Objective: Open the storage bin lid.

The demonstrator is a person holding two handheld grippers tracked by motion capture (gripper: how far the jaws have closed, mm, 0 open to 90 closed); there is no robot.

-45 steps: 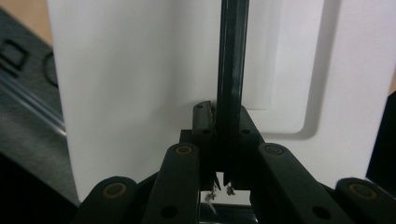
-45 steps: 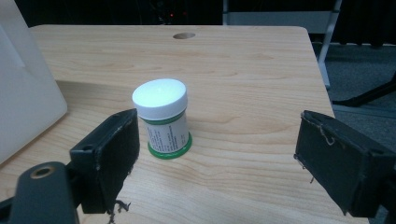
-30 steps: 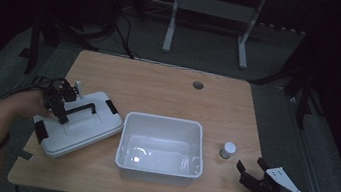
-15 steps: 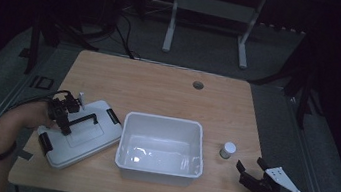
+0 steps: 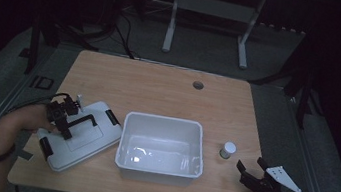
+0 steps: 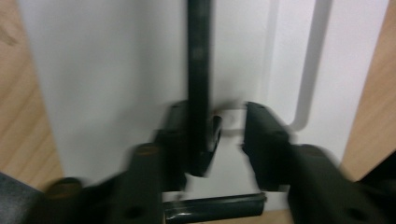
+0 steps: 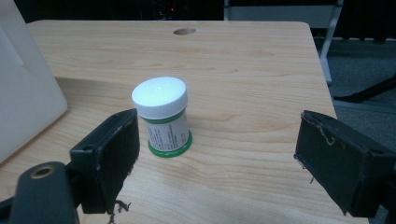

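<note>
A white lid (image 5: 89, 140) with a black handle (image 5: 83, 121) lies flat on the table, left of the white bin (image 5: 165, 122). My left gripper (image 5: 67, 118) hovers over it. In the left gripper view its jaws have just been opening. The handle (image 6: 198, 56) stands between them against the left jaw, clear of the right one, over the lid (image 6: 107, 60); left gripper (image 6: 217, 115) open. My right gripper (image 5: 251, 164) rests at the front right, open, and a small white-capped jar (image 7: 162, 116) stands just ahead of the right gripper (image 7: 218, 126). The jar (image 5: 227, 149) is right of the bin.
The bin's wall (image 7: 23, 93) rises at the left of the right gripper view. A round cable hole (image 5: 198, 85) sits near the table's far edge. Metal stand legs (image 5: 171, 20) stand on the floor behind. A cable trails off the left gripper over the table's left edge.
The left gripper has come down with the lid, which now lies flat on the table. Its jaws have parted from the handle. The right gripper has kept still.
</note>
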